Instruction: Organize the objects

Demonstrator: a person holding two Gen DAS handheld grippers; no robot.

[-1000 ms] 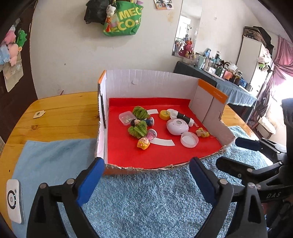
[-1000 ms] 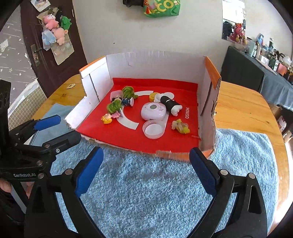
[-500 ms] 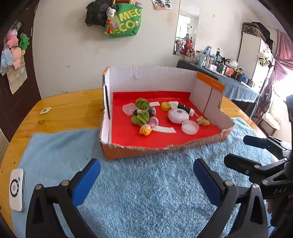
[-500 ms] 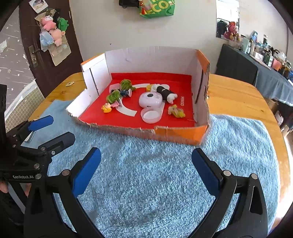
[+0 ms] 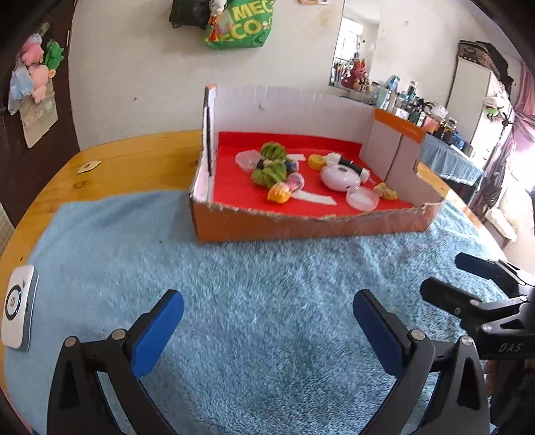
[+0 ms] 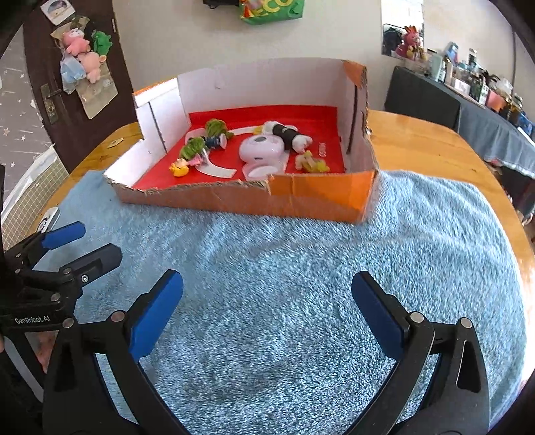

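An orange cardboard box (image 5: 301, 224) (image 6: 301, 200) with a red floor stands at the far side of a blue towel (image 5: 260, 267). Inside lie a pink round device (image 5: 341, 177) (image 6: 260, 150), green yarn toys (image 5: 269, 174) (image 6: 192, 149), a yellow toy (image 5: 279, 194), a black and white plush (image 6: 287, 134) and a clear lid (image 5: 362, 200). My left gripper (image 5: 267, 301) (image 6: 95, 242) is open over the towel, well short of the box, with nothing between its fingers. My right gripper (image 6: 265, 284) (image 5: 448, 276) is open beside it, also holding nothing.
A white device (image 5: 16, 311) lies at the towel's left edge. The round wooden table (image 5: 133, 160) shows beyond the towel on the left and right. A wall with a green bag (image 5: 240, 26) stands behind the box, and a cluttered counter (image 6: 485, 97) runs along the far right.
Both grippers have pulled back from the box and sunk toward the towel. More towel now lies between fingertips and box, its orange front wall has come into view, and both jaws stand slightly wider.
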